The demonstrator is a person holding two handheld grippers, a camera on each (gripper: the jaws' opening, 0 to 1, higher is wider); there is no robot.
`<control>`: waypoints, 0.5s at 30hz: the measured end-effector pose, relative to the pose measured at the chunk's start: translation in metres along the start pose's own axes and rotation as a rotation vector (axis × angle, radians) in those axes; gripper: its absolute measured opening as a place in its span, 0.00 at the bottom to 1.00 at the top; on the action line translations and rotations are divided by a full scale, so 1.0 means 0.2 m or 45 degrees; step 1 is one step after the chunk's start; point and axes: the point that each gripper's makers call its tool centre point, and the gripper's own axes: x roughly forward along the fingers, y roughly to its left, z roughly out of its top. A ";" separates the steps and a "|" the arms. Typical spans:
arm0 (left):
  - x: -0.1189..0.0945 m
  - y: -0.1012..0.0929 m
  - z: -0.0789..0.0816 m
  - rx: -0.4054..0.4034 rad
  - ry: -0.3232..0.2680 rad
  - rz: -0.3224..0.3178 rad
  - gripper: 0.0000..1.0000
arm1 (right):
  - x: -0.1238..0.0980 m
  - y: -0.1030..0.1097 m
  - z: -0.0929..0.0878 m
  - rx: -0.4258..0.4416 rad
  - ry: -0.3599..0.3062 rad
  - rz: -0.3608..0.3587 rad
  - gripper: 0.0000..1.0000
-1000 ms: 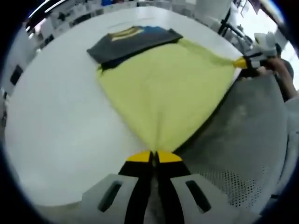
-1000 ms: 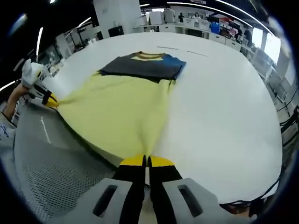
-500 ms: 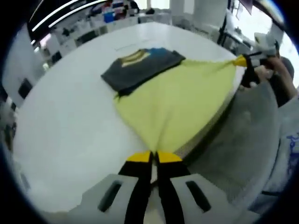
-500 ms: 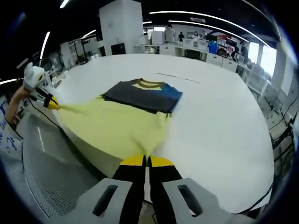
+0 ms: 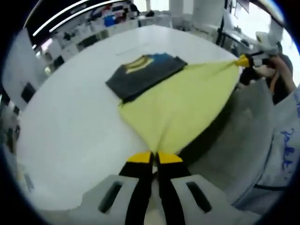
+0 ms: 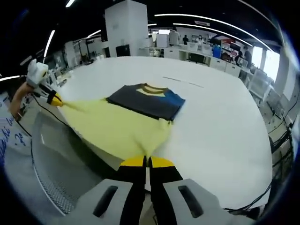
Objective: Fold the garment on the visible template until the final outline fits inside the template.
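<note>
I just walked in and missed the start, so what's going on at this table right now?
A person is folding a yellow garment with two hand-held grippers. The left gripper and the right gripper are each shut on a corner of it, holding the near edge stretched and lifted off the edge of the white table. The far end lies on the table beside a folded dark shirt with a yellow collar and a blue patch.

Wide white table (image 6: 220, 122), rounded edge. Grey perforated mat (image 6: 51, 183) below its near edge. White square pillar (image 6: 123, 26) behind the table. Desks with clutter (image 6: 197, 47) along the back. Long ceiling light strips (image 6: 211, 21) overhead. Windows (image 6: 265, 58) at far right.
</note>
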 end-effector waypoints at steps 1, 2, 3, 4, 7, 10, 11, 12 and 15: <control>-0.01 -0.01 -0.01 0.001 0.006 -0.003 0.00 | -0.01 0.01 0.00 -0.002 0.001 0.001 0.02; -0.01 -0.02 -0.02 0.001 0.010 -0.006 0.00 | -0.02 0.02 -0.01 -0.004 0.002 0.004 0.02; -0.02 -0.03 -0.03 -0.001 0.015 -0.009 0.00 | -0.03 0.03 -0.01 -0.003 0.005 0.007 0.02; -0.02 -0.03 -0.03 -0.002 0.017 -0.011 0.00 | -0.04 0.04 -0.02 -0.005 0.008 0.007 0.02; -0.04 -0.06 -0.06 0.002 0.025 -0.015 0.00 | -0.07 0.06 -0.03 -0.013 0.017 0.009 0.02; -0.07 -0.08 -0.06 -0.005 0.008 -0.010 0.00 | -0.10 0.07 -0.05 -0.019 0.025 0.009 0.02; -0.08 -0.08 -0.07 -0.006 0.006 -0.011 0.00 | -0.11 0.07 -0.05 -0.022 0.026 0.006 0.02; -0.09 -0.09 -0.07 -0.007 0.000 -0.008 0.00 | -0.12 0.07 -0.05 -0.022 0.026 0.005 0.02; -0.12 -0.11 -0.07 -0.002 0.004 -0.010 0.00 | -0.15 0.08 -0.06 -0.029 0.030 0.001 0.02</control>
